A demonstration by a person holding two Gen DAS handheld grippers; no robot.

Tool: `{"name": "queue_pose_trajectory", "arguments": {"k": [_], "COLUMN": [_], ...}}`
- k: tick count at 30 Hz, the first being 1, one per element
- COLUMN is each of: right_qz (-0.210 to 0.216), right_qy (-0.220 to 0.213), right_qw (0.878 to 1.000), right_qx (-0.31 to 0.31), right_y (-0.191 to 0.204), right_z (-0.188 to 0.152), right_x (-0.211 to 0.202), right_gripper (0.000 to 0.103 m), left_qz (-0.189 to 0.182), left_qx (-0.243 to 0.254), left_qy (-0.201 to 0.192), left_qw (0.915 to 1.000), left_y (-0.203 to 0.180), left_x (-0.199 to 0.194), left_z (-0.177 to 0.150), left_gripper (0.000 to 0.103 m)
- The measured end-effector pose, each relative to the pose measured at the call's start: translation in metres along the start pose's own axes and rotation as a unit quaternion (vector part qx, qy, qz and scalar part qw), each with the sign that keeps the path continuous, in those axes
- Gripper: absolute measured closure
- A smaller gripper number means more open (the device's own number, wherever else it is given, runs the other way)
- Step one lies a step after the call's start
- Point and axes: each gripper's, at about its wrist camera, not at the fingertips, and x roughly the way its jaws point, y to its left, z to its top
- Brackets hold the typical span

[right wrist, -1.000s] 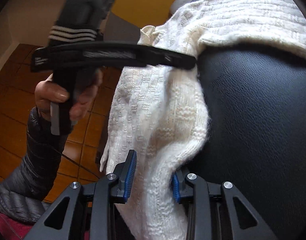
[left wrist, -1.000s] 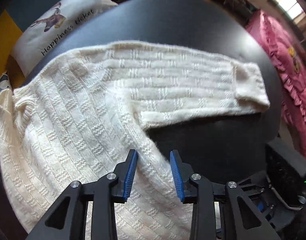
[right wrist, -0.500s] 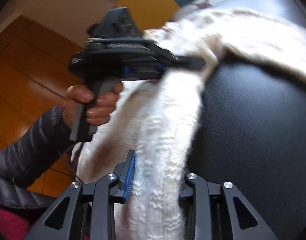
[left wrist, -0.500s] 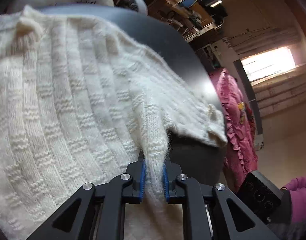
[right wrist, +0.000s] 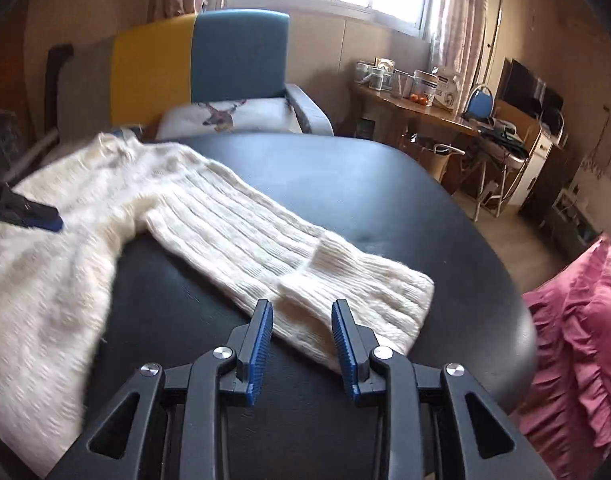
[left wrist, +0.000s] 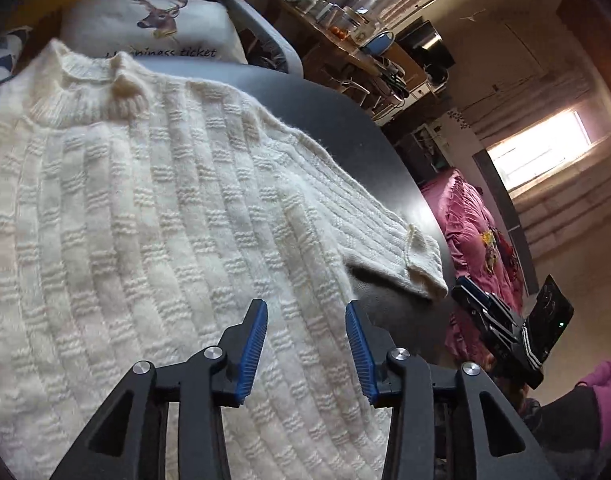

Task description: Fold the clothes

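Note:
A cream knitted sweater (left wrist: 145, 220) lies spread on a round black table (right wrist: 345, 184), collar (left wrist: 85, 92) at the far side. One sleeve (right wrist: 265, 256) stretches across the table toward the right wrist camera, its cuff (right wrist: 365, 292) folded back. My left gripper (left wrist: 305, 316) is open and empty just above the sweater's body. My right gripper (right wrist: 301, 316) is open and empty just above the sleeve near the cuff. The right gripper also shows in the left wrist view (left wrist: 489, 316), and a left finger in the right wrist view (right wrist: 29, 214).
A blue and yellow armchair (right wrist: 209, 64) with a deer cushion (right wrist: 229, 114) stands behind the table. A pink ruffled cloth (right wrist: 577, 332) hangs at the right. A cluttered wooden desk (right wrist: 421, 108) stands by the window.
Both grippers have let go of the sweater and opened. The sweater's body now lies flatter. The right gripper has moved from the sweater's hem to over the sleeve cuff.

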Motion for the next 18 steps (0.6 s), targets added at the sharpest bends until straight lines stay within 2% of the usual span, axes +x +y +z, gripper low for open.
{"name": "queue_pose_trajectory", "arguments": {"k": [4,7,9,11,12,14,16,18], "right_qz": [-0.040,-0.068,-0.076,-0.087,-0.080,-0.041,-0.007,0.008], "right_qy": [0.005,0.001,0.021,0.034,0.038,0.041,0.029,0.012], "right_qw": [0.998,0.996,0.993,0.993,0.994,0.998,0.993,0.984], "right_qx": [-0.047,-0.064,-0.082,-0.077,-0.059,0.030,0.116,0.180], "right_y": [-0.017,-0.028,-0.028,-0.030,-0.034,-0.059,-0.090,-0.122], "right_z": [-0.017,-0.018,-0.016,-0.018,-0.017,-0.010,-0.002,0.005], "right_x": [0.025,0.035,0.052,0.066,0.069,0.069,0.062,0.053], "right_gripper": [0.071,0.071,0.072,0.084,0.090,0.098,0.100,0.100], "left_qz": [0.013,0.015,0.015,0.018,0.021,0.023,0.020,0.019], "left_qx": [-0.015,-0.021,-0.022,-0.019,-0.016,-0.011,-0.005,0.007], "left_qy": [0.006,0.012,0.013,0.016,0.016,0.014,0.011,0.009], "left_qw": [0.9998,0.9996,0.9996,0.9995,0.9995,0.9996,0.9997,0.9997], "left_y": [0.011,0.010,0.008,0.005,0.004,0.000,-0.006,-0.017], "left_x": [0.005,0.011,0.013,0.015,0.016,0.015,0.015,0.016], "left_z": [-0.012,-0.015,-0.015,-0.015,-0.015,-0.013,-0.006,0.004], "left_gripper": [0.061,0.061,0.061,0.061,0.061,0.061,0.061,0.061]}}
